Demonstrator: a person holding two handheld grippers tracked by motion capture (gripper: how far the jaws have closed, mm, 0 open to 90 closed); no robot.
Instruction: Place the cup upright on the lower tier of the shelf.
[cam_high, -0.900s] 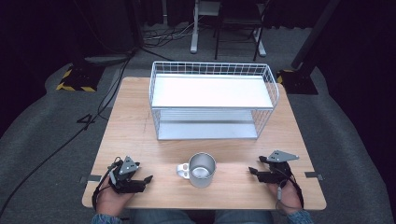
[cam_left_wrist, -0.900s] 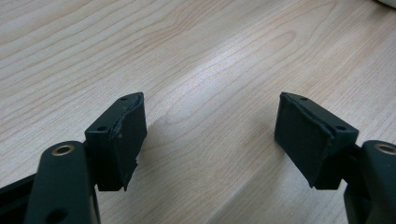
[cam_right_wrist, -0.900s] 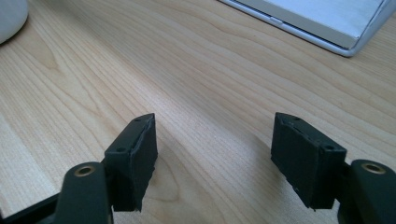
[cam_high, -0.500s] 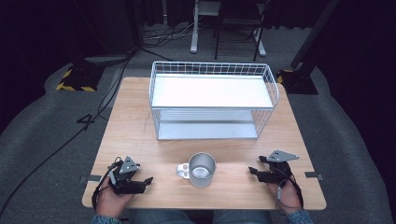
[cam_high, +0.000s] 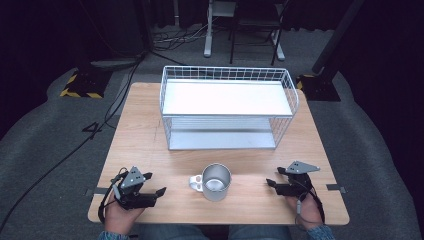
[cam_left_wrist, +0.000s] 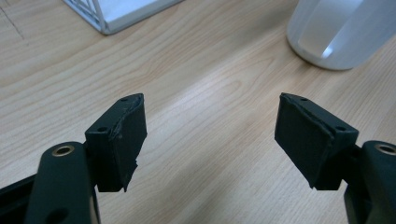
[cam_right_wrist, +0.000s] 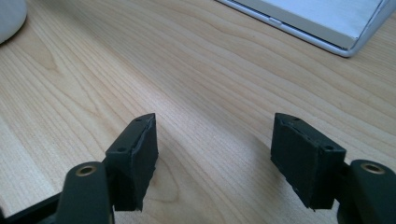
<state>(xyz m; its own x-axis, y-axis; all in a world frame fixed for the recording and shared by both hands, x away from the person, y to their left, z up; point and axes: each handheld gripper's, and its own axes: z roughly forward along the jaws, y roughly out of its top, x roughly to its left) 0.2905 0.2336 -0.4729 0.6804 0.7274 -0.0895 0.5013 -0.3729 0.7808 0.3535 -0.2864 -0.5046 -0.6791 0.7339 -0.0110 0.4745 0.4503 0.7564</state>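
Mug: a metal mug (cam_high: 216, 182) is standing upright near the front edge of the table (cam_high: 140, 130), midway between the two grippers and touching neither. Its mouth is facing up and it looks empty. Its handle (cam_high: 195, 183) is pointing toward the left gripper, so that side is probably offering the easier hold.

Mug in the gripper views: its pale wall (cam_left_wrist: 337, 32) is sitting ahead and to the right of the left jaws; only a sliver of it (cam_right_wrist: 10, 16) is showing at the top left corner of the right gripper view.

Left gripper: the left gripper (cam_high: 159, 191) is resting low at the front left of the table, jaws spread wide, gripping nothing. It is aiming across the bare wood toward the mug, well apart from it.

Right gripper: the right gripper (cam_high: 270, 183) is resting at the front right, jaws likewise spread, nothing between them, pointing inward at the mug.

Rack: a white wire rack (cam_high: 227, 107) with two shelves is standing behind the mug, both shelves bare. Its open front is facing the person, so it is likely waiting to receive the mug.

Step, as a judgement: both hands seem to be parked at a ready pose, with the reach not yet begun.

Next move: whichever gripper goes in is needing to close on the handle or rim without tipping the light mug.
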